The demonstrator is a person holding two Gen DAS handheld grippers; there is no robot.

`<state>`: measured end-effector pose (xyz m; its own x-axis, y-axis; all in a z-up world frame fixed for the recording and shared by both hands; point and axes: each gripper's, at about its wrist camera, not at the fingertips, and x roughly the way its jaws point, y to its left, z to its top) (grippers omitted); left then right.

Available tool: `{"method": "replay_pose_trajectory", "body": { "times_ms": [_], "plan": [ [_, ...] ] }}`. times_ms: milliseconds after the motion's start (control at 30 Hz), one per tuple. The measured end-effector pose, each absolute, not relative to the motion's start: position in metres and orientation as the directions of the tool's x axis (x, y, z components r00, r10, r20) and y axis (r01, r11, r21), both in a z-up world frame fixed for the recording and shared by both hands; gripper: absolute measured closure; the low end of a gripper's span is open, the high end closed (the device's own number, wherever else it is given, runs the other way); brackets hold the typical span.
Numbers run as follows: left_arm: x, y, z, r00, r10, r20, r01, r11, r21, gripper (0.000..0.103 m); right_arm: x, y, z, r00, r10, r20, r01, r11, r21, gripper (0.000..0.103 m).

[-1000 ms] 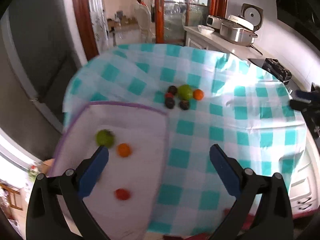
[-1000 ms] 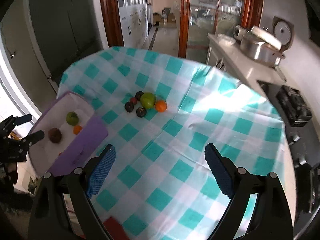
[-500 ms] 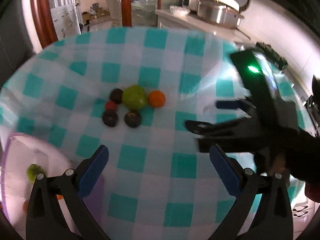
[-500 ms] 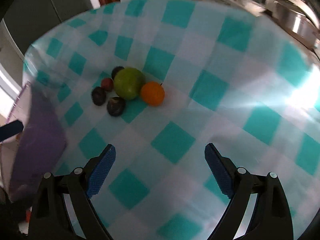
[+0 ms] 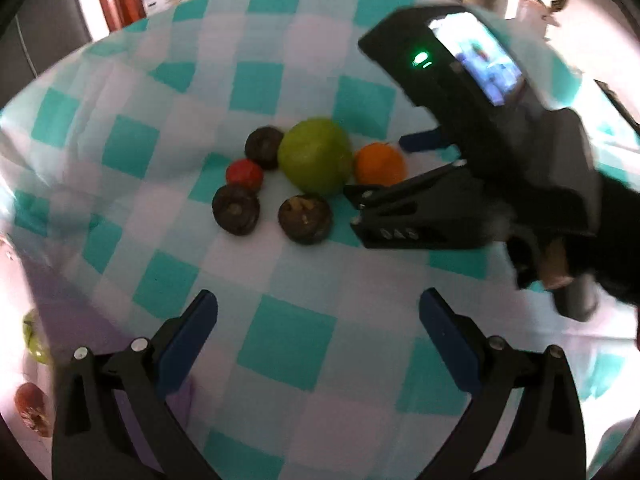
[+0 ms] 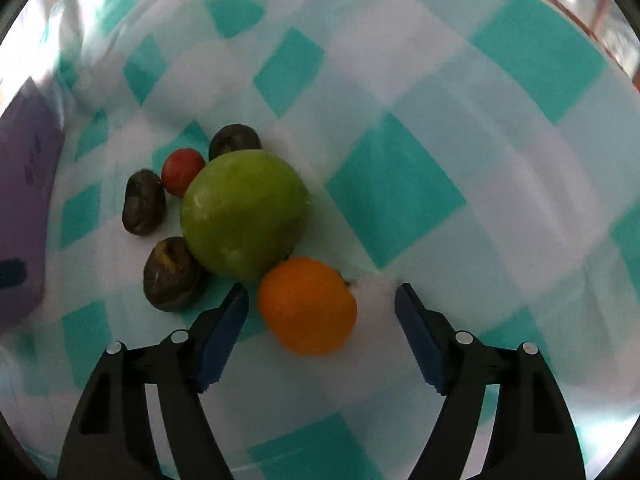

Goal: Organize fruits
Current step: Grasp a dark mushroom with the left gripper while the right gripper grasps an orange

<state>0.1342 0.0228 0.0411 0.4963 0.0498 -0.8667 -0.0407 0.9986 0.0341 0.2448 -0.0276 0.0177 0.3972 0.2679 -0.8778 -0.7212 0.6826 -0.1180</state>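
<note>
Around green fruit (image 6: pixel 244 212): three dark fruits, one red (image 6: pixel 182 172), one orange (image 6: pixel 307 306). Your right claw (image 6: pixel 322 304) gaped around orange; left claw (image 5: pixel 318 316) open, empty. Edges blurred.

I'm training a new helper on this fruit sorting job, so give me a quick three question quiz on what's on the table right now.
1. True or false: the right claw is shut on the orange fruit.
2. How many dark brown fruits lie beside the green fruit?
3. Which fruit is biggest: A red, B green, C orange?

Key: 1 false, its jaws are open around the fruit; 2 three; 3 B.
</note>
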Motion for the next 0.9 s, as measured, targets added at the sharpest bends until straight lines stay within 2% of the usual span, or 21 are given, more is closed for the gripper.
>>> {"method": "replay_pose_trajectory", "body": {
  "times_ms": [33, 100, 133, 300, 533, 567, 600, 633, 900],
  "plan": [
    [0.139, 0.023, 0.035, 0.495, 0.063, -0.867, -0.051, 0.998, 0.044, 0.003, 0.244, -0.028, 0.018, 0.409, 0.267, -0.873, -0.728, 0.673, -0.135, 0.036],
    [0.149, 0.024, 0.026, 0.494, 0.076, -0.866, -0.053, 0.997, 0.057, 0.011, 0.245, -0.034, 0.021, 0.397, 0.299, -0.868, -0.729, 0.677, -0.1, 0.059],
    [0.154, 0.024, 0.022, 0.494, 0.077, -0.866, -0.053, 0.997, 0.058, 0.013, 0.248, -0.04, 0.023, 0.385, 0.309, -0.87, -0.713, 0.698, -0.067, 0.061],
    [0.18, 0.035, 0.007, 0.503, 0.135, -0.854, -0.131, 0.988, 0.079, 0.018, 0.256, -0.072, 0.041, 0.416, 0.341, -0.843, -0.607, 0.795, 0.022, 0.061],
    [0.212, 0.042, -0.002, 0.524, 0.116, -0.844, -0.154, 0.987, 0.04, 0.024, 0.247, -0.091, 0.053, 0.437, 0.351, -0.829, -0.558, 0.828, 0.057, 0.061],
    [0.213, 0.041, -0.002, 0.531, 0.1, -0.841, -0.143, 0.989, 0.027, 0.036, 0.245, -0.092, 0.053, 0.438, 0.347, -0.829, -0.554, 0.831, 0.054, 0.061],
    [0.215, 0.039, 0.0, 0.542, 0.088, -0.836, -0.12, 0.992, 0.027, 0.052, 0.242, -0.093, 0.053, 0.436, 0.344, -0.832, -0.548, 0.835, 0.058, 0.061],
    [0.215, 0.035, 0.002, 0.541, 0.072, -0.838, -0.084, 0.996, 0.031, 0.061, 0.239, -0.095, 0.054, 0.435, 0.342, -0.833, -0.541, 0.838, 0.062, 0.061],
    [0.174, 0.04, 0.036, 0.536, -0.02, -0.844, -0.054, 0.997, -0.057, 0.062, 0.23, -0.113, 0.065, 0.402, 0.322, -0.857, -0.425, 0.895, 0.136, 0.061]
  ]
}}
